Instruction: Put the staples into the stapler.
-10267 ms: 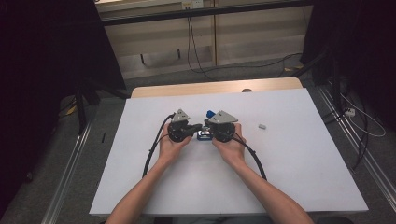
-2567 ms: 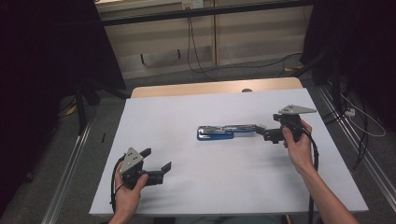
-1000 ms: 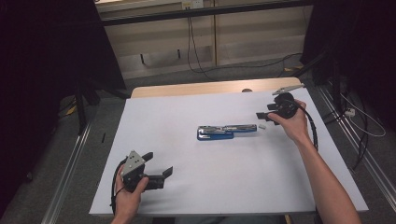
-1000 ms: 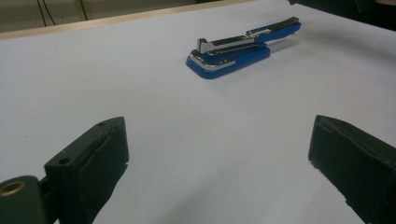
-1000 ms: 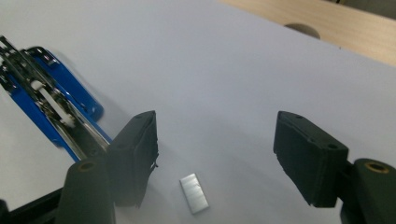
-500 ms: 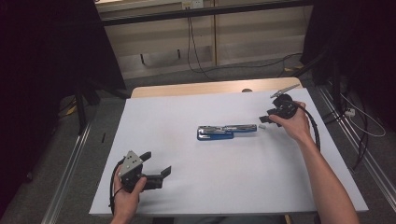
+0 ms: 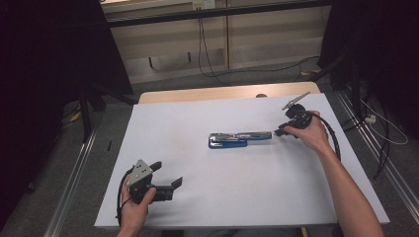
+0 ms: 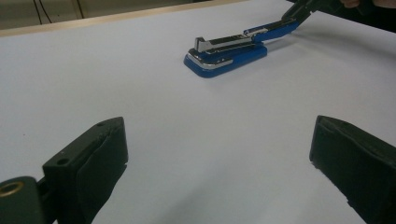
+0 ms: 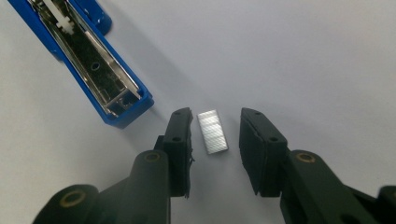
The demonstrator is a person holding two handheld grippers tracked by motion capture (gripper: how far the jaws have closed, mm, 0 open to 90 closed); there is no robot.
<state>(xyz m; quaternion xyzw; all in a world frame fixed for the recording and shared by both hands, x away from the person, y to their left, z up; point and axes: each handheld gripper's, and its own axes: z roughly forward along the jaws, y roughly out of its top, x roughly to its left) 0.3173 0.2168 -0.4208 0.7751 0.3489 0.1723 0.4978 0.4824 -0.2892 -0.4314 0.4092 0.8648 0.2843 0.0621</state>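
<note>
My left hand-held gripper (image 7: 165, 185) rests low on the white counter (image 7: 197, 207) near its front left corner, its jaws spread wide and holding nothing, well apart from everything else; it carries no risk where it sits. Toward the middle lies the blue and chrome stapler (image 7: 239, 138), swung open flat so its long metal magazine channel (image 9: 88, 60) faces up. As far as I can see along the stretch near me, that channel holds no staples, only bare metal with a small hole. Just beside its open end lies the small silvery strip of staples (image 9: 213, 131), flat on the counter, and my right hand-held gripper (image 9: 215, 140) straddles it, jaws parted on either side and not yet touching it. I judge this the delicate part: the strip is thin and lies flush, so the pads may slide over it or push it away rather than lift it. If I close too hard or off-centre, it could snap apart or flip. Crowding the stapler's end could also nudge it askew.
</note>
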